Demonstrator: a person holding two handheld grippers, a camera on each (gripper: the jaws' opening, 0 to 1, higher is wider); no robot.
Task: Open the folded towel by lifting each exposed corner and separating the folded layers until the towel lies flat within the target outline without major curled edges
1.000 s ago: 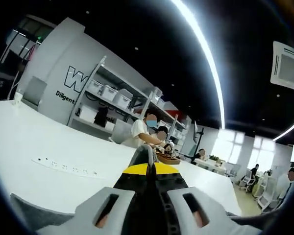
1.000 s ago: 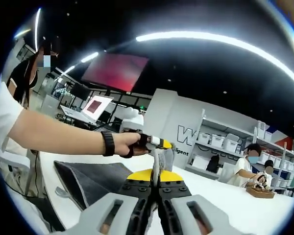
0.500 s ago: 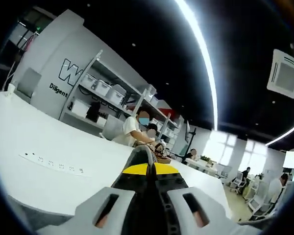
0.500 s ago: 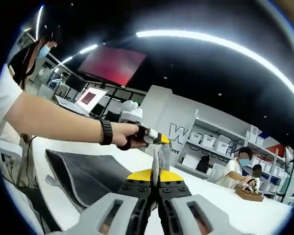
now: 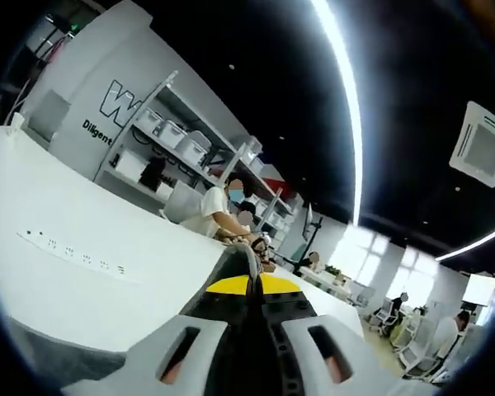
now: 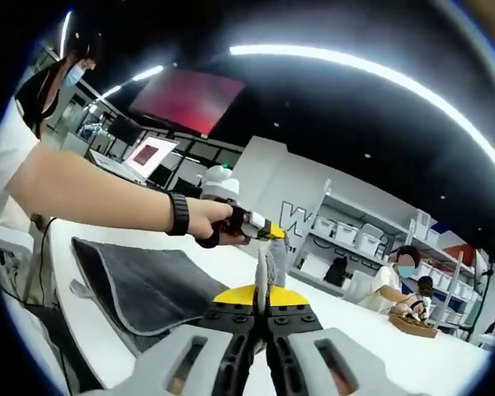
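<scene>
Left gripper view: the left hand-held gripper (image 5: 249,276) has its jaws pressed together on a thin strip of grey fabric that rises between the yellow tips, which I take for a corner of the towel (image 5: 246,257). A grey patch at 7 o'clock is probably more of the same cloth, too blurred to confirm. The white tabletop (image 5: 82,280) runs away at 9 o'clock, with a row of small markings on it. Shelving (image 5: 169,144) at 11 o'clock carries pale storage bins; their contents cannot be made out.

Right gripper view: the towel (image 6: 144,285) lies dark grey on the tabletop at 8 o'clock, with layers stacked at its near edge, so it is not yet flat. The person's hand (image 6: 210,221) holds the other tool at 10 o'clock. The right hand-held gripper (image 6: 264,289) is clamped on a raised sliver of grey cloth at centre.

Judgement: both corners are held up and apart so the layers can peel open. No target outline is discernible.
</scene>
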